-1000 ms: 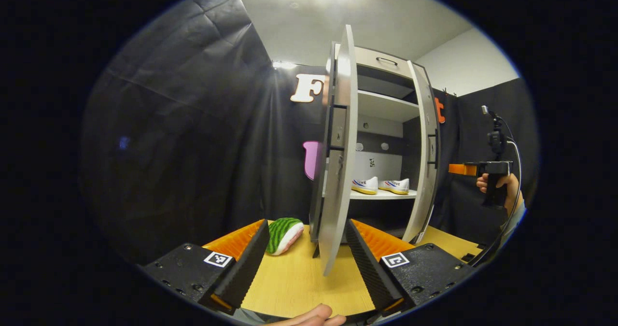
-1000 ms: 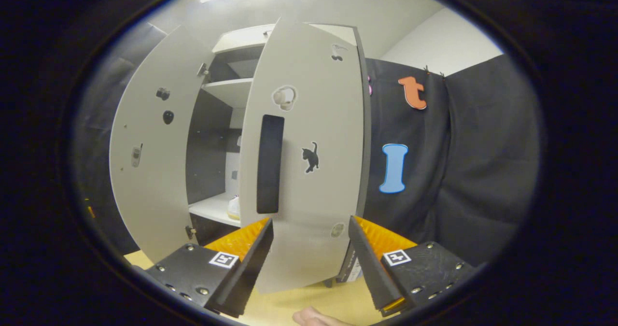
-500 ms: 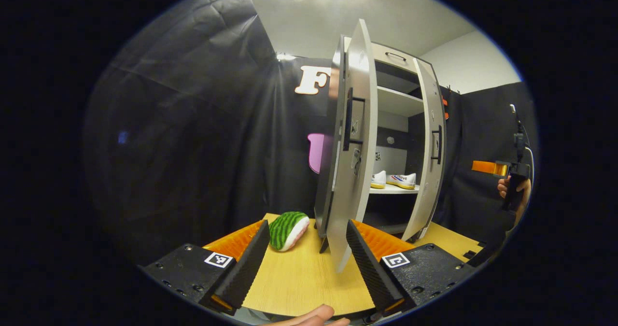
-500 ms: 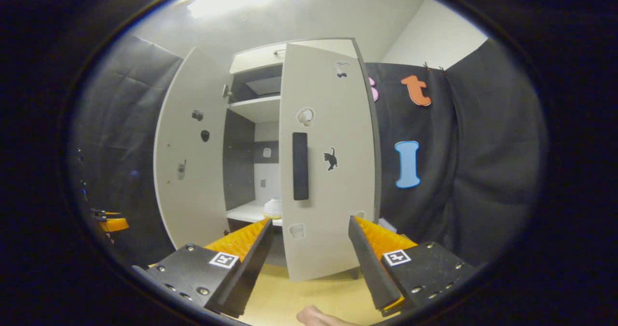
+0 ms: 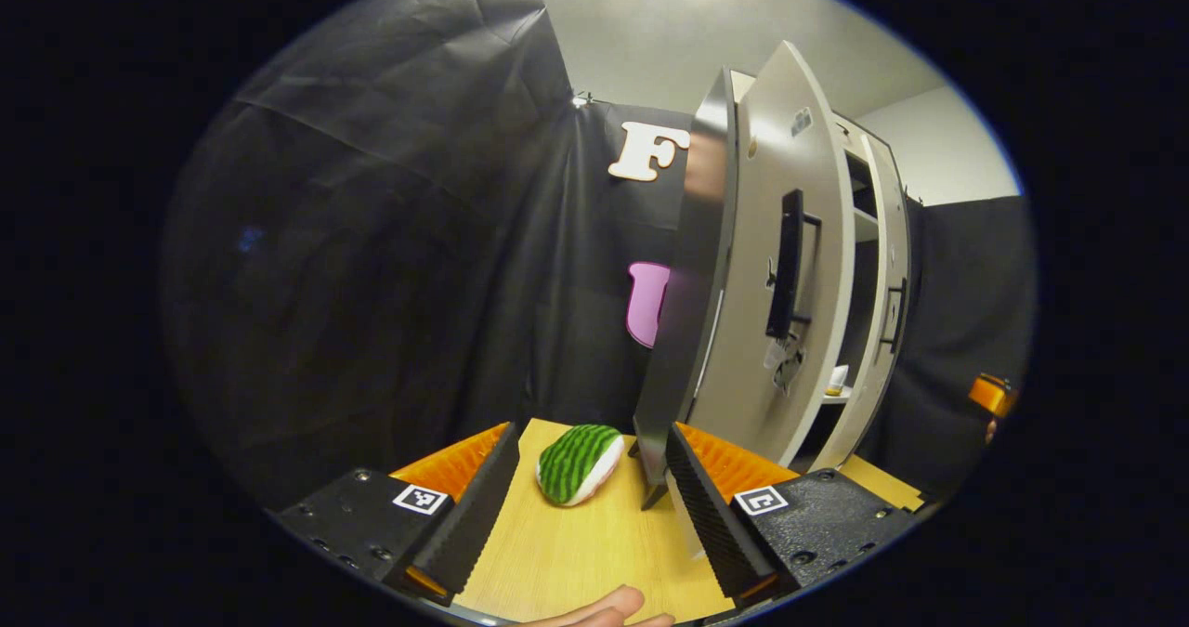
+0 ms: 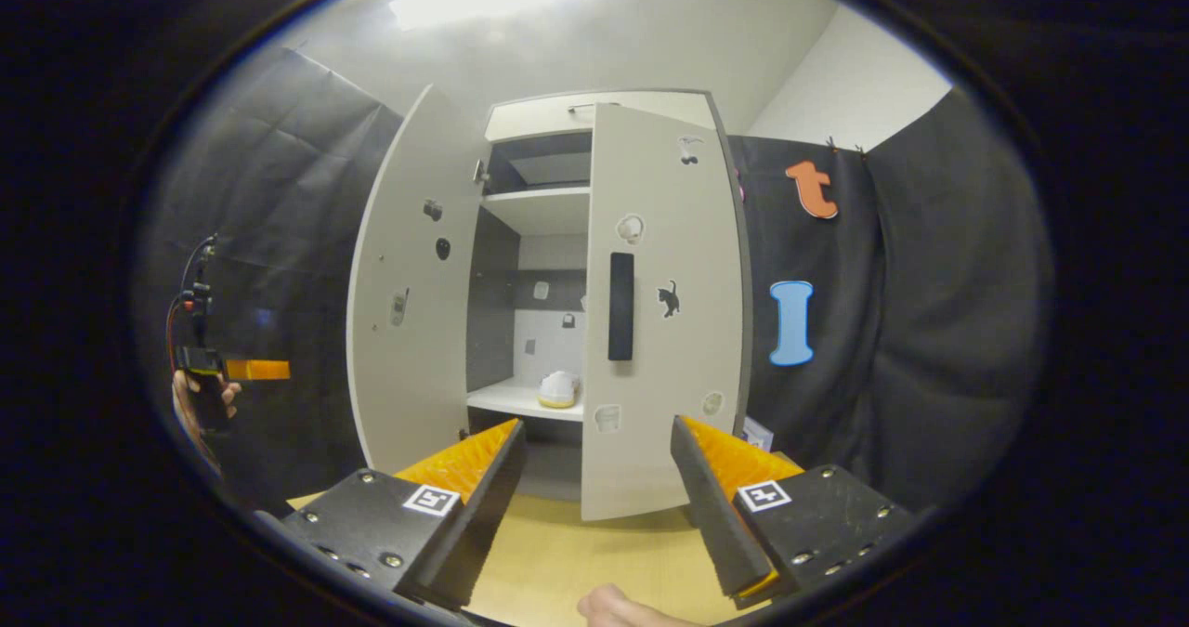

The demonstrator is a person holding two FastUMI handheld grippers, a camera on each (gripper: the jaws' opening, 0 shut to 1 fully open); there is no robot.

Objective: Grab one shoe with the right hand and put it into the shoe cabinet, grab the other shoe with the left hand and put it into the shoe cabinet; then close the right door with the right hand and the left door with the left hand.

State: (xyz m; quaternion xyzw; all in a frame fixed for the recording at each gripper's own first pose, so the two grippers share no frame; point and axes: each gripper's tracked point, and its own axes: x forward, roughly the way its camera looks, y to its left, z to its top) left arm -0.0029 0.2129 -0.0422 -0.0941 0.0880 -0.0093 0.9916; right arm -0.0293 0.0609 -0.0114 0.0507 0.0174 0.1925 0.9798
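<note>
In the right gripper view the white shoe cabinet (image 6: 548, 116) stands on a wooden table. Its right door (image 6: 664, 367), with a dark handle (image 6: 620, 306), is swung nearly against the front. Its left door (image 6: 409, 330) stands wide open. One white shoe (image 6: 557, 388) rests on the lower shelf. My right gripper (image 6: 594, 506) is open, empty and a short way back from the right door. In the left gripper view my left gripper (image 5: 590, 511) is open and empty, just outside the left door (image 5: 743, 348), near its bottom corner. A sliver of a shoe (image 5: 836, 381) shows past the door.
A watermelon-patterned soft toy (image 5: 581, 460) lies on the table (image 5: 576, 562) left of the cabinet, just ahead of my left gripper. The hand holding the left gripper (image 6: 232, 369) shows at the far left. Black cloth walls close in behind and on both sides.
The right door has swung nearly shut and my right gripper has drawn back from it. My left gripper has moved round to the outer face of the left door.
</note>
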